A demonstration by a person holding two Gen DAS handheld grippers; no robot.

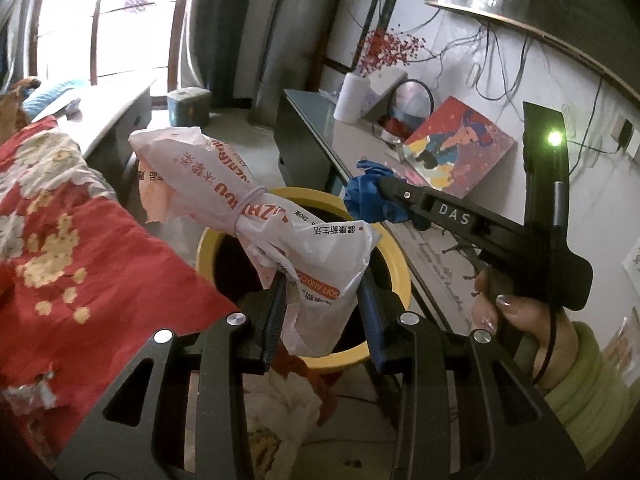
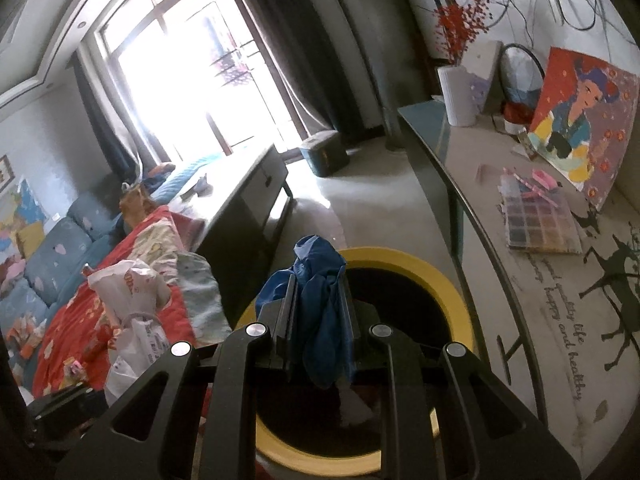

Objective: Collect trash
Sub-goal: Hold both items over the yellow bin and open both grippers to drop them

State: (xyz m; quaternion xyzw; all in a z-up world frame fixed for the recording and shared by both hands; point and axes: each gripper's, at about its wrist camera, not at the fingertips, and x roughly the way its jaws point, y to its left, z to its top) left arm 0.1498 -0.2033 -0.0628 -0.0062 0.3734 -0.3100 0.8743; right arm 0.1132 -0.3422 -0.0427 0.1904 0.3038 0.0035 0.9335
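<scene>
Two grippers loaded, both over the yellow-rimmed bin [image 1: 394, 258]. Left gripper [image 1: 322, 300] pinches a white printed plastic package [image 1: 256, 204] tied with a rubber band, above the bin mouth. Right gripper [image 2: 318, 312] is clamped on crumpled blue fabric [image 2: 320, 280]. Red floral blanket [image 1: 60, 216] lies left; table [image 2: 520, 280] stands right.

My left claw [image 1: 322, 296] holds a white plastic bag [image 1: 256, 208] printed in orange-red letters; beyond it sits a yellow-rimmed bin [image 1: 396, 256], dark inside. My right claw [image 2: 316, 308] holds blue crumpled stuff [image 2: 320, 304], cloth I think. Left of it lies a red floral blanket [image 2: 80, 312].
</scene>
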